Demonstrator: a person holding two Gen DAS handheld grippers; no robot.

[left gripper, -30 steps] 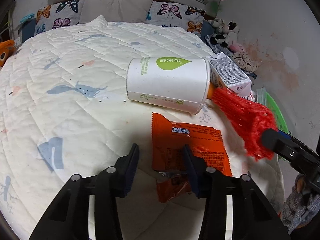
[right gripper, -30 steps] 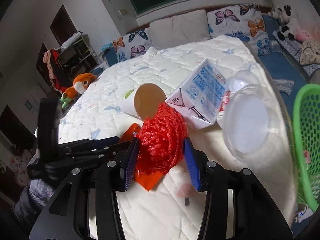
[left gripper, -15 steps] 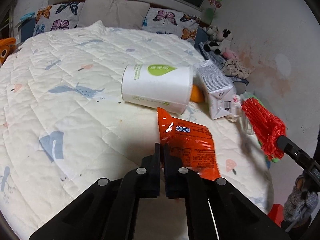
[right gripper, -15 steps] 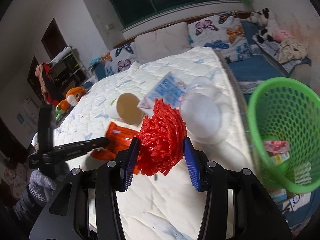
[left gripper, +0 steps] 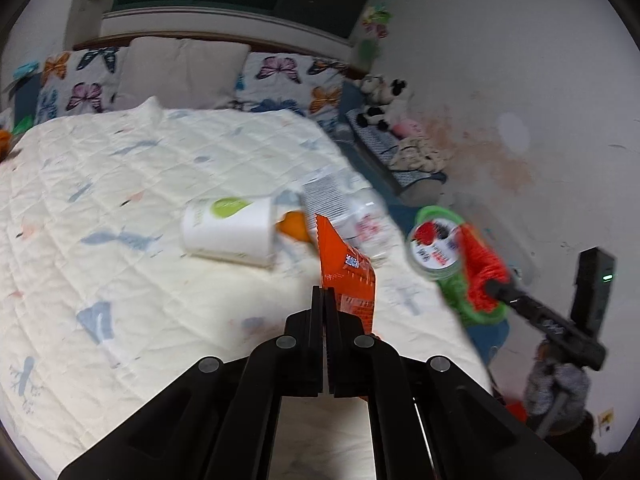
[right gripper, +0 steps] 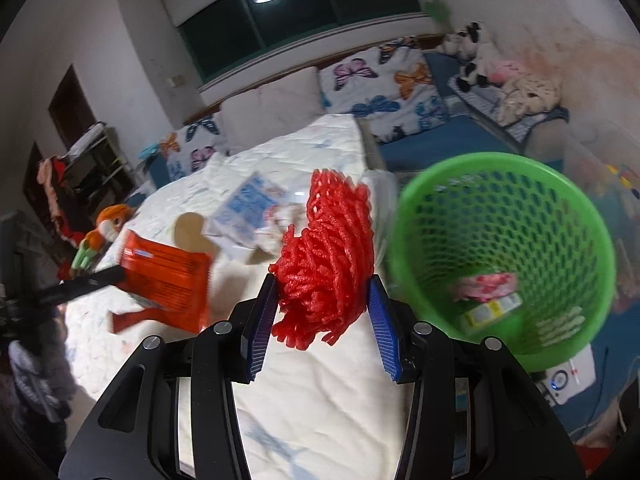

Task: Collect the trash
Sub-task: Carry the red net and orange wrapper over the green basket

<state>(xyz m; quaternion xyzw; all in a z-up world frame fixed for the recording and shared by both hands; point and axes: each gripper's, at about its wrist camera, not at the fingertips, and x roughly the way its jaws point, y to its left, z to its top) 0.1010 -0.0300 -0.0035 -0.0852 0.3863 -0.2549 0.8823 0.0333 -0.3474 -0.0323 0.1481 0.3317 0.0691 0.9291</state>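
Beside mesh green basket (right gripper: 560, 216): R fingers (right gripper: 378, 322) grip fuzzy red netting (right gripper: 326, 256).

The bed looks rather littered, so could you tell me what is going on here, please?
A person with a tool in each hand is clearing trash off the bed. The left tool is shut on an orange snack wrapper, lifted clear of the quilt. The right tool grips a red mesh net close beside the green basket, which already holds some packaging. A tipped paper cup, a milk carton and a clear plastic container lie on the bed.
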